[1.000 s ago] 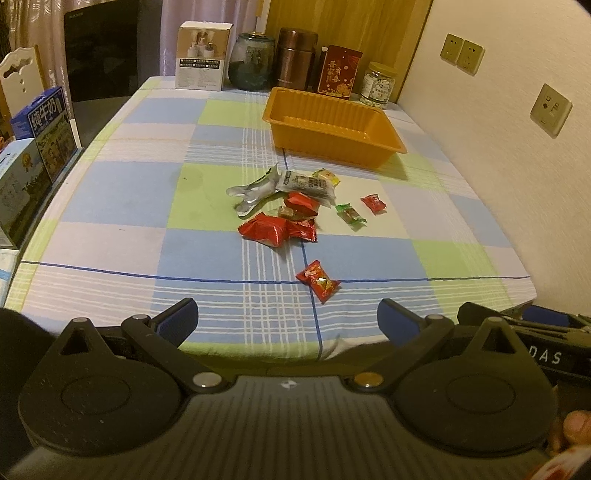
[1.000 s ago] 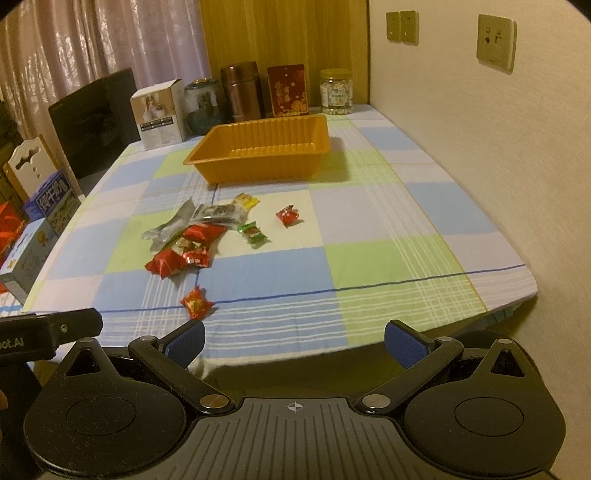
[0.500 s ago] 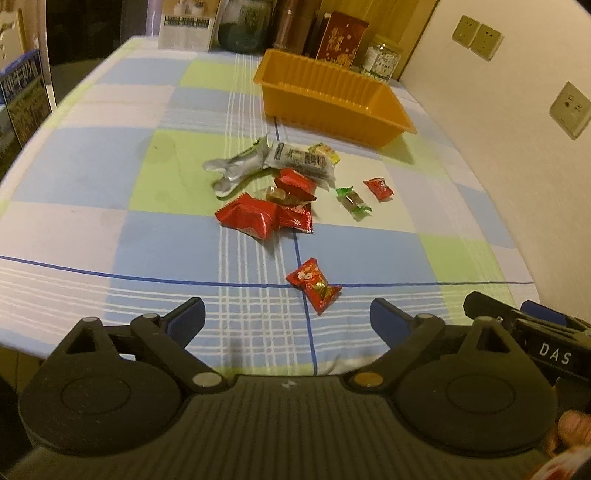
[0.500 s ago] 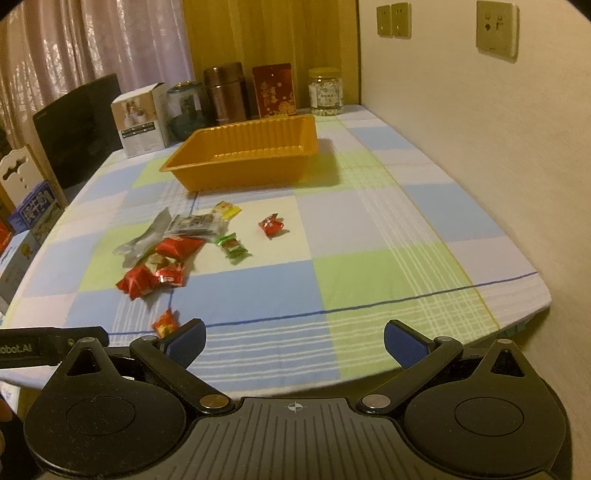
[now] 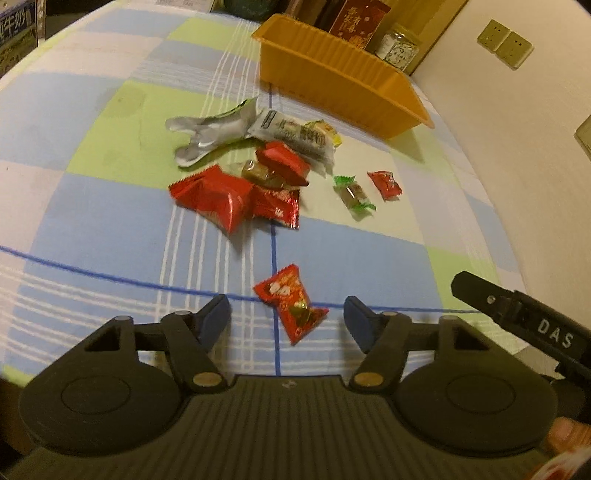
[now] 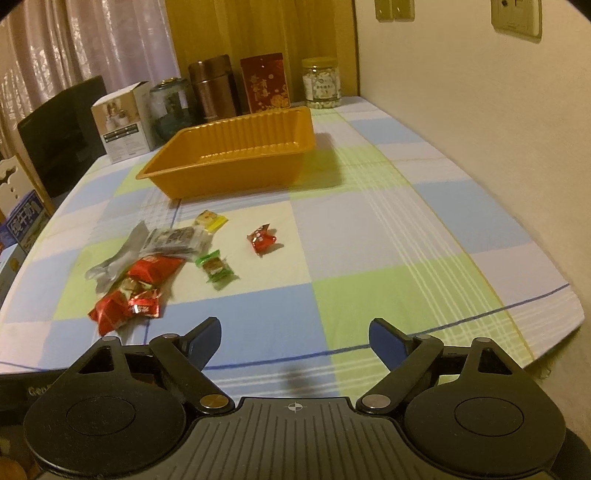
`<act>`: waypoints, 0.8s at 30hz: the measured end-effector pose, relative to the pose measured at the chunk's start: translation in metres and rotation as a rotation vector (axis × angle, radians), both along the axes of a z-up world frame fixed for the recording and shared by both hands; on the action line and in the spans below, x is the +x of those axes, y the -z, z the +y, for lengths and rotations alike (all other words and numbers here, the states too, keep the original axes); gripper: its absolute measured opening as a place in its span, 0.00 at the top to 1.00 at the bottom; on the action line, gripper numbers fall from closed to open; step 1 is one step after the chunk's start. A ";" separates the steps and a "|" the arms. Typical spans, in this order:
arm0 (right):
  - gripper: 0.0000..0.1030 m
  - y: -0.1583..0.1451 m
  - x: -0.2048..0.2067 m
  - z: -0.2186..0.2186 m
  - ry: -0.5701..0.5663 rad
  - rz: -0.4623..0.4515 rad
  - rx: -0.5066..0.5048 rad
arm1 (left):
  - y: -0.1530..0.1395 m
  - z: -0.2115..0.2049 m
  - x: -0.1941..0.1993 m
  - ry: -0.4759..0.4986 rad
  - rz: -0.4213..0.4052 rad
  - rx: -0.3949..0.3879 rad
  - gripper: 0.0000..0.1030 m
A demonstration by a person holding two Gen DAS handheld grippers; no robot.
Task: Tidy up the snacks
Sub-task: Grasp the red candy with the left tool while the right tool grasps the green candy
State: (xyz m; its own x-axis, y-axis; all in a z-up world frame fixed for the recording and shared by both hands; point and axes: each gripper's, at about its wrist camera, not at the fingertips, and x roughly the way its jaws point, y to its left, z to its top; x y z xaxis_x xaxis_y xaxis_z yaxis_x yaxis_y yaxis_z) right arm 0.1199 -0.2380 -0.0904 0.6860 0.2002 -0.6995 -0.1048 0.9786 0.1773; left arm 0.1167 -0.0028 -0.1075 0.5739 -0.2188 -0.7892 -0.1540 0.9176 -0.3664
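Jaws on our left gripper [image 5: 286, 317] are closing around the red candy [image 5: 290, 302], down from wide open, first pickup starting.

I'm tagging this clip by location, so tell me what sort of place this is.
Most likely a home dining or living room: a table under a checked tablecloth, jars and tins lined up against the wall, curtains behind, and wall sockets above the table.

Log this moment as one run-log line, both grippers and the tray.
left gripper: closing around red candy, pads not touching | right gripper: closing, nothing between | orange tray: empty | snacks on tablecloth
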 end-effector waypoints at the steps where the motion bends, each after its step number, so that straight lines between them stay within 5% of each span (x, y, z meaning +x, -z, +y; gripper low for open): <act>1: 0.15 0.002 0.002 0.000 0.001 0.003 0.002 | 0.000 -0.001 0.001 0.002 -0.006 0.000 0.49; 4: 0.15 0.006 0.006 0.002 0.001 0.011 0.004 | 0.001 -0.004 0.005 0.010 -0.005 0.004 0.63; 9: 0.15 0.010 0.010 0.002 0.000 0.015 0.004 | 0.002 -0.017 0.008 0.052 -0.005 0.060 0.69; 12: 0.15 0.010 0.011 0.002 -0.001 0.014 0.003 | 0.003 -0.021 0.009 0.072 -0.011 0.104 0.82; 24: 0.16 0.008 0.029 0.026 -0.109 -0.024 0.013 | -0.030 -0.004 0.009 0.092 -0.133 0.206 0.82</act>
State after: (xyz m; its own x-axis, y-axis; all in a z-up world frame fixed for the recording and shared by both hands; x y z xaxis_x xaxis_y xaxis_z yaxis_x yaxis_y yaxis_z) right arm 0.1485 -0.2122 -0.0983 0.6759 0.2831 -0.6804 -0.2143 0.9589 0.1860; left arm 0.1255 -0.0065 -0.0776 0.6604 -0.1175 -0.7417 -0.0297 0.9828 -0.1822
